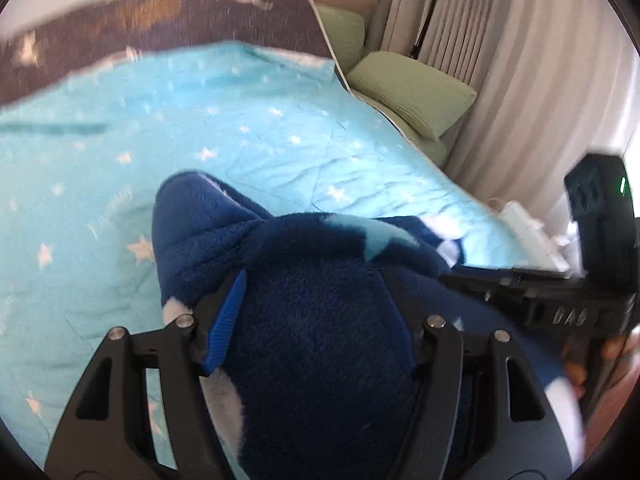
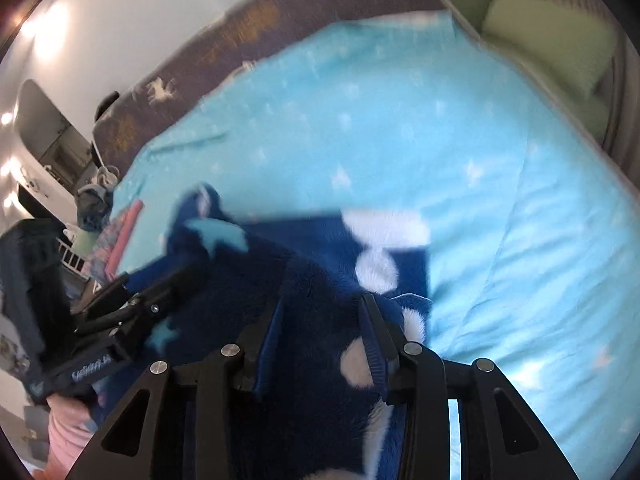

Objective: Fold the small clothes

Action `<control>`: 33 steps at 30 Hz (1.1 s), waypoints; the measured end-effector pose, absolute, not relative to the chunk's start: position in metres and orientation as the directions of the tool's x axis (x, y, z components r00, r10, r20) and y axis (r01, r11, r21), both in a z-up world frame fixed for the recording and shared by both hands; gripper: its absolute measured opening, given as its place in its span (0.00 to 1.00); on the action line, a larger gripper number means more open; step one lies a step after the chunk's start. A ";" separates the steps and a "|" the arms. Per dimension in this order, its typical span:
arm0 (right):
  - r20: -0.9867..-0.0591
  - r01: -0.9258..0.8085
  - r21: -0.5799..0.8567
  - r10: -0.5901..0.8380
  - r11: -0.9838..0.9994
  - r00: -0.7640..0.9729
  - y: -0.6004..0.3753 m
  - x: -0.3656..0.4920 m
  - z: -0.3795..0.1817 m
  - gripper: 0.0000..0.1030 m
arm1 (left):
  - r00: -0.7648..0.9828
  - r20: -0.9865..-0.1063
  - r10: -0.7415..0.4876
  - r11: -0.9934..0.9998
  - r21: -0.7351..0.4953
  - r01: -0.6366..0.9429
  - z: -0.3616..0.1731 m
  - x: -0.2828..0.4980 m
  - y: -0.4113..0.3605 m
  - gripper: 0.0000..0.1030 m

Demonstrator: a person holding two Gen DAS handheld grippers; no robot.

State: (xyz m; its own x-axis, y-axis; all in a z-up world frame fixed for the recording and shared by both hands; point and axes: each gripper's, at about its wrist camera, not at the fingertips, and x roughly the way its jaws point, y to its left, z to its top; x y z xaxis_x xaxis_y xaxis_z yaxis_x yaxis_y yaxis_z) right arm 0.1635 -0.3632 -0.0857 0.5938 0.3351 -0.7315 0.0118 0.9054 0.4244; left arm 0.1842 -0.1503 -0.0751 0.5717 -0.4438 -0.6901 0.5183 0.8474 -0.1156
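A dark blue fleece garment (image 1: pixel 224 232) with white and pale blue stars and spots lies bunched on the bed, part of it draped forward. My left gripper (image 1: pixel 312 288) is shut on a thick fold of it, and the fabric fills the whole gap between the blue-padded fingers (image 1: pixel 228 320). My right gripper (image 2: pixel 324 304) is shut on another fold of the same garment (image 2: pixel 312 240). The two grippers sit close side by side. In the left wrist view the right gripper (image 1: pixel 460 280) comes in from the right. In the right wrist view the left gripper (image 2: pixel 188 272) comes in from the left.
A light blue star-print bedcover (image 1: pixel 280 128) spreads ahead under the garment. Behind it stand a dark headboard (image 1: pixel 160 12), green pillows (image 1: pixel 412 88) and pale curtains (image 1: pixel 520 80). A pile of other clothes (image 2: pixel 116 240) lies at the bed's left edge. A pink sleeve (image 2: pixel 68 428) shows low left.
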 end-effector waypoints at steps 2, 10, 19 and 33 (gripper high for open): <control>-0.720 0.005 0.426 0.336 0.905 0.607 -0.365 0.161 -0.082 0.38 | 0.584 -0.695 -0.420 0.849 -0.074 0.522 -0.069 0.178 -0.155 0.64; -0.666 -0.045 0.346 0.279 0.937 0.691 -0.357 0.107 -0.026 0.39 | 0.559 -0.670 -0.489 0.829 -0.156 0.537 -0.025 0.144 -0.124 0.64; -0.670 -0.229 0.396 0.450 0.889 0.591 -0.331 -0.002 -0.028 0.46 | 0.456 -0.704 -0.544 0.729 -0.127 0.672 -0.043 0.032 -0.112 0.80; -0.729 -0.185 0.307 0.356 0.933 0.584 -0.312 -0.013 -0.055 0.51 | 0.422 -0.702 -0.574 0.749 -0.242 0.617 -0.065 0.025 -0.099 0.90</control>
State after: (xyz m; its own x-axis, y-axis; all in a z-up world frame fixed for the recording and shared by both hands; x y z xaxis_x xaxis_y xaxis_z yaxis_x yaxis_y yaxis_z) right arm -0.0129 -0.3122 -0.0549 0.5842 0.3560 -0.7293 -0.1850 0.9334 0.3074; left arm 0.0251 -0.0994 -0.0655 0.4218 -0.5742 -0.7017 0.6173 0.7487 -0.2416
